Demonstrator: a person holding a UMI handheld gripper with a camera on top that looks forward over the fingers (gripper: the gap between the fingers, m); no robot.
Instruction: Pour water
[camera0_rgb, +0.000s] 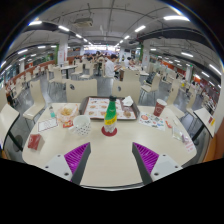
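Note:
My gripper (112, 157) hangs open above the near part of a pale table (112, 148), its magenta pads (76, 155) spread wide with nothing between them. Just ahead of the fingers a green and yellow bottle-like thing (110, 116) stands upright on a red base. To its left is a white cup (82, 126). Further right and beyond stands a dark red cup (159, 107).
A tray (100, 107) with food lies beyond the bottle, and a small white cup (128, 101) sits at its right end. A fries box (66, 114) stands at the left, with small packets at both sides. Chairs and more tables fill the hall behind.

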